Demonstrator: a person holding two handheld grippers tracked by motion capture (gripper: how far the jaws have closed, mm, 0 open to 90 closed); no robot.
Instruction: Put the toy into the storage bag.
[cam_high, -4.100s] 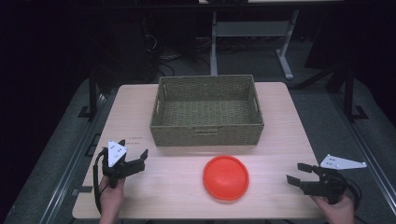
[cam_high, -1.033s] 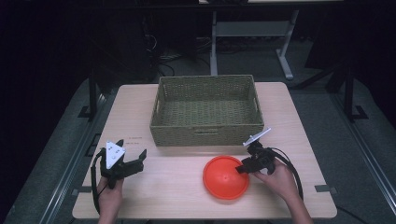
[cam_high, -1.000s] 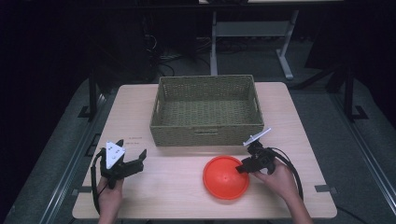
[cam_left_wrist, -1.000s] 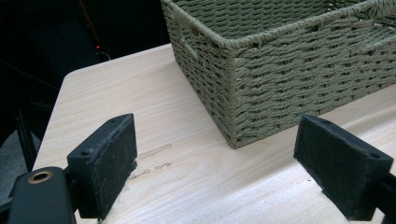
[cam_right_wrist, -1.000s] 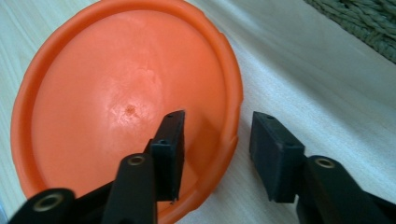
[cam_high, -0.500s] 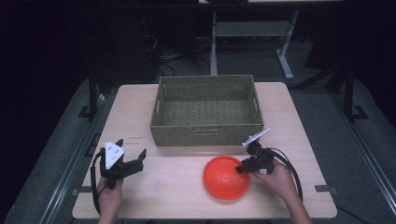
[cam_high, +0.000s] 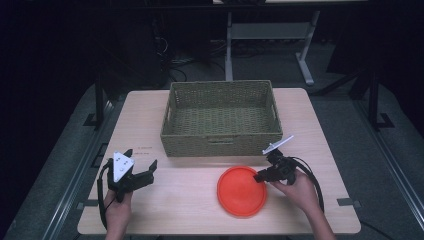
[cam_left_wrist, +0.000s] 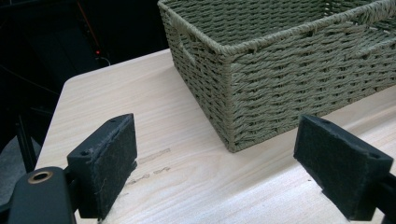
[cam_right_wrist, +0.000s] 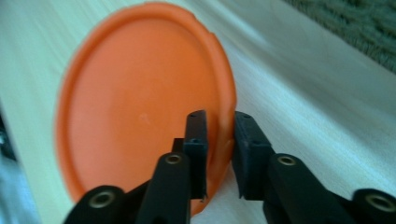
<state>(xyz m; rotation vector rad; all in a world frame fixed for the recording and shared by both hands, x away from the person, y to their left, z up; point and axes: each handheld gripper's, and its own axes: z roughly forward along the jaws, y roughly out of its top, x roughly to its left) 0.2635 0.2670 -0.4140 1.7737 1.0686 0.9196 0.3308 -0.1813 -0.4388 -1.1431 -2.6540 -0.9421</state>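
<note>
Change: since a second ago my right gripper jaws have just been closing.
Grip: clamped on orange plate rim, one jaw inside, one outside.
Left gripper: wide open, empty.

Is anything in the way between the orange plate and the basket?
Nothing visible is. The right gripper has just been closing, with the rim of the orange plate between its jaws. Bare table lies between plate and basket; the basket's near wall is the one thing to lift over.
</note>
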